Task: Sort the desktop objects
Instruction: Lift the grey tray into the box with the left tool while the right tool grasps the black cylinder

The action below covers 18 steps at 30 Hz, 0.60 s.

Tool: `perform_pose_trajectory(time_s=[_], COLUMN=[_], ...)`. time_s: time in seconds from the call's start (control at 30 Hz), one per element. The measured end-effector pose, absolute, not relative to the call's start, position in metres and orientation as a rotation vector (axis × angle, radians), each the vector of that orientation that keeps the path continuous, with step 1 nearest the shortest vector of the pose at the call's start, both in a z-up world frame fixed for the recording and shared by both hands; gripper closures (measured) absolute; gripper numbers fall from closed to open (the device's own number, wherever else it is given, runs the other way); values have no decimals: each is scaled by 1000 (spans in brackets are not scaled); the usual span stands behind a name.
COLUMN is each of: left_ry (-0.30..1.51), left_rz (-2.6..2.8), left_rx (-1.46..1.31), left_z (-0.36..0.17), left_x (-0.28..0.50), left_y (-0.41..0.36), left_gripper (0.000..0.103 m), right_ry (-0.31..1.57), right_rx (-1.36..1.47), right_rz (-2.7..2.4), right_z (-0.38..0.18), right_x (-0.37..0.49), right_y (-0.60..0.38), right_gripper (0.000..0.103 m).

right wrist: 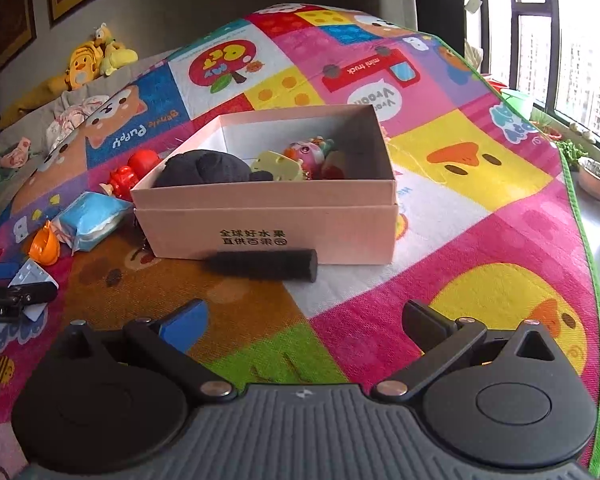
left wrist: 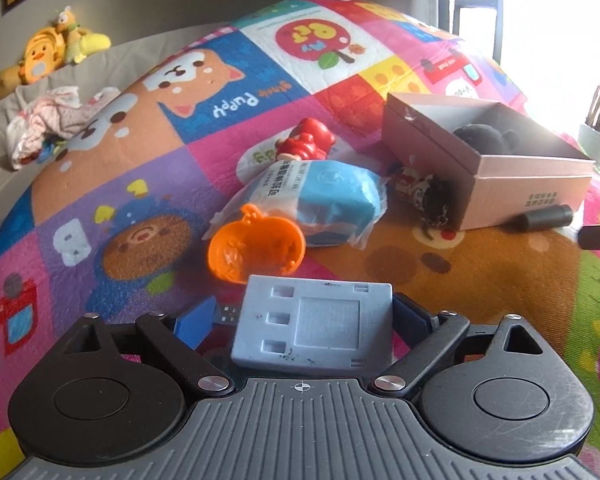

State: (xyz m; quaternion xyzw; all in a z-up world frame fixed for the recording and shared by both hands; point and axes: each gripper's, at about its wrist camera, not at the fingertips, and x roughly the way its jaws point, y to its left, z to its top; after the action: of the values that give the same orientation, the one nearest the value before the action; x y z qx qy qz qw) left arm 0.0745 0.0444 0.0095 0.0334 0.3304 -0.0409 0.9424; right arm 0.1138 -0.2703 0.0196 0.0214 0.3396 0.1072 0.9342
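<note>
The left tongs grip a grey-blue plastic block; the right tongs gape wide, empty, near the pink box.

A home is shown, likely a bedroom or playroom: a bright cartoon-printed quilt is spread wide, plush toys are piled beyond its far left edge, and potted plants are lined along the window to its right.
</note>
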Motion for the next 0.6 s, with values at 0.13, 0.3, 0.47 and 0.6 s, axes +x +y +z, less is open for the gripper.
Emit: perform_pose_trajectory(time_s=[0.13, 0.3, 0.47, 0.6], left_ry=[636, 626, 622, 581], left_rz=[-154, -201, -224, -277], left_rx=[56, 52, 53, 33], left_z=[21, 24, 28, 52], left_x=[51, 34, 28, 30], left_y=[36, 29, 23, 15], left_gripper=[7, 7, 7, 7], right_ry=[717, 772, 761, 705], right_rx=[-12, -58, -88, -121], right_rz=[198, 152, 183, 264], right_z=[17, 6, 16, 53], right_x=[139, 163, 147, 109], right_y=[-239, -217, -225, -252], right_gripper=[0, 19, 27, 27])
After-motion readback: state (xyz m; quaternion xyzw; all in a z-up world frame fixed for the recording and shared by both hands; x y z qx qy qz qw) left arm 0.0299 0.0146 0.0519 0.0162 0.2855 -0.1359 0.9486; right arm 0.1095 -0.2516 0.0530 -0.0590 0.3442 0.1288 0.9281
